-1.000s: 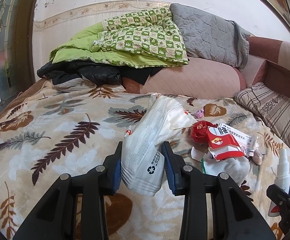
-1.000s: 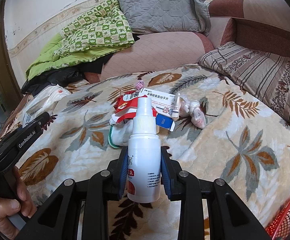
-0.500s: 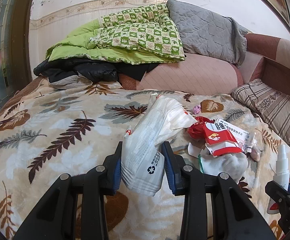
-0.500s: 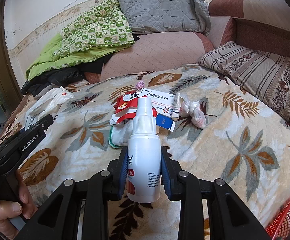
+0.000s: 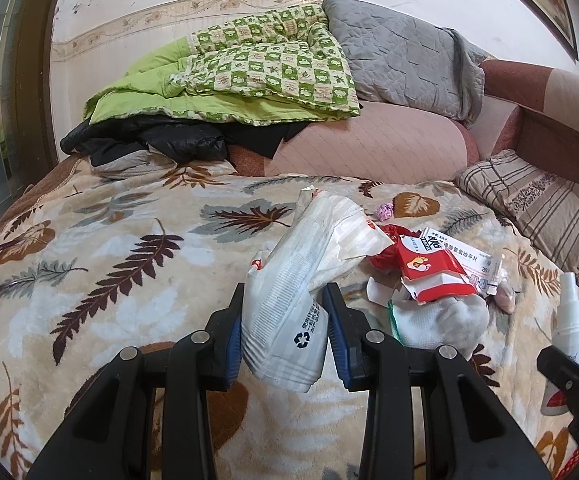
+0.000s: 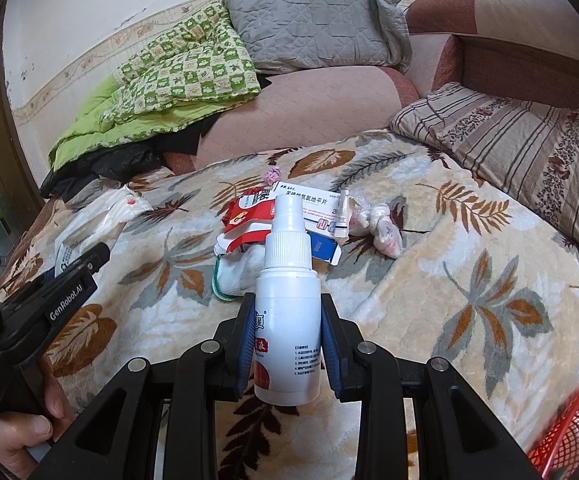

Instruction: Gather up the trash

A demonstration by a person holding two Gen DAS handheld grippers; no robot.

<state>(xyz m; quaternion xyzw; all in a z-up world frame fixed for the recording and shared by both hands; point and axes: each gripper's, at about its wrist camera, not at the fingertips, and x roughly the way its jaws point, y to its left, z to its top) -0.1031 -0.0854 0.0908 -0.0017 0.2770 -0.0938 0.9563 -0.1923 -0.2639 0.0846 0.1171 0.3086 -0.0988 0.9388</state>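
Crinkly white plastic is the sketchy part here imo: the left gripper (image 5: 285, 332) has its fingers clamped on the bottom of a white wrapper bag (image 5: 301, 280), and most of the bag sticks up and flops toward 1 o'clock in the left wrist view, so a quick swing could let that slick film slide out of the pads. The right gripper (image 6: 287, 344) has its fingers squeezed on the body of a white spray bottle (image 6: 287, 312), held upright with the nozzle pointing away; it's round and smooth, so if it gets tipped over on the way to a bin I'd guess it could twist or slip out. Both pieces are up off the leaf-print blanket (image 6: 469, 280). A red mesh basket (image 6: 569, 436) peeks in at 5 o'clock in the right wrist view, probably where this stuff goes, but only a corner shows, so can't say how full it is. More trash sits in a pile around 12 o'clock from the bottle: a red pouch (image 6: 249, 216), a white medicine box (image 6: 313, 208), a crumpled white bag (image 6: 241, 272) and some little knotted plastic bits (image 6: 381, 228). Nothing really blocks the way, though both hands are full so the pile has to wait.
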